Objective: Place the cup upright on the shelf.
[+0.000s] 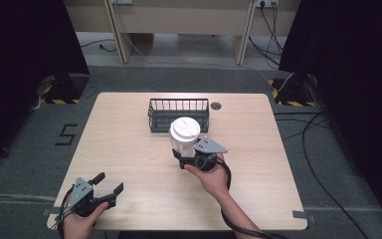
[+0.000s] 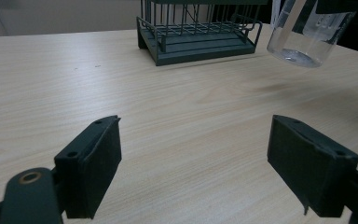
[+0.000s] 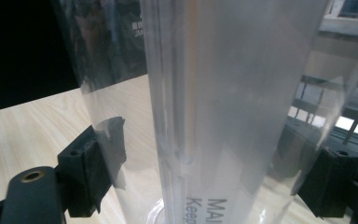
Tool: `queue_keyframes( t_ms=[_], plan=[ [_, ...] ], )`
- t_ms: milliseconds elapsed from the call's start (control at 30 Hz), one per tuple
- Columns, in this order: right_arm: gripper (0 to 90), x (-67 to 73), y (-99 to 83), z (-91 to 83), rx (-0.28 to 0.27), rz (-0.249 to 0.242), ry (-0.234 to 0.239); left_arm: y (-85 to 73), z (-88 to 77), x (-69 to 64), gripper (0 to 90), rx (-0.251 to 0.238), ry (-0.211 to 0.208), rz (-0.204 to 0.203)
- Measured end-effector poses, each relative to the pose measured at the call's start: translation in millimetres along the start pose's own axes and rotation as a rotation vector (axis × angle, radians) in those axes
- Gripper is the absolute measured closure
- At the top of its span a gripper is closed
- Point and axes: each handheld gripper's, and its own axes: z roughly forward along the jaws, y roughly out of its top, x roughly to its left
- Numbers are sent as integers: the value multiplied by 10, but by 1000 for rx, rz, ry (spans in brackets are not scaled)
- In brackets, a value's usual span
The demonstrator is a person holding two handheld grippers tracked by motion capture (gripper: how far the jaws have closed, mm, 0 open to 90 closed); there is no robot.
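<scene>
I see my right gripper (image 1: pixel 188 158) out over the middle of the desk (image 1: pixel 129 149), a little toward the near edge, with its jaws closed on a clear plastic cup (image 1: pixel 184 137) that carries a white lid (image 1: pixel 184 128). In the right gripper view the cup (image 3: pixel 233 112) stands between my two black pads (image 3: pixel 93 177), one against its wall on each side, and its clear body rises out past the top of the view. Some printed lettering shows low on the wall, too cropped for me to read. In the left gripper view the cup's base (image 2: pixel 293 57) hangs clear of the wood with a faint shadow under it, so it is held off the desk.

Just beyond the cup, toward the far edge, sits a dark wire basket (image 1: pixel 178 115); the lid overlaps its near rim in the high view, and I cannot tell whether they touch. A small round dark grommet (image 1: pixel 216 106) sits in the desk beside the basket's right end.

My left gripper (image 1: pixel 106 186) is at the near left corner of the desk, well apart from the cup. Its jaws are spread wide, with nothing but bare wood between the pads (image 2: pixel 95 163).
</scene>
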Motion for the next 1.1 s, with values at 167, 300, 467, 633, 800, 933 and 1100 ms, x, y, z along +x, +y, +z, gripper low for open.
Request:
queue_keyframes(
  t_ms=[167,300,467,633,800,933,1100],
  plan=[
    [185,-39,51,41,-2,-2,-9,0,-1,2,169,0,0,0],
    [185,-64,92,65,-6,-4,-14,1,-3,3,169,-2,0,-1],
    [185,-113,151,107,-12,-1,-22,3,-6,6,169,-5,-1,-4],
    [185,-156,201,146,-18,1,-30,3,-6,6,169,-7,-2,-5],
    [185,-198,291,196,-32,4,-38,3,-9,15,169,-6,0,-6],
    [185,-242,410,245,-47,-4,-48,4,-9,15,169,-5,-1,-6],
    [185,-285,497,282,-58,1,-59,4,-9,15,169,-7,-1,-7]
  ],
)
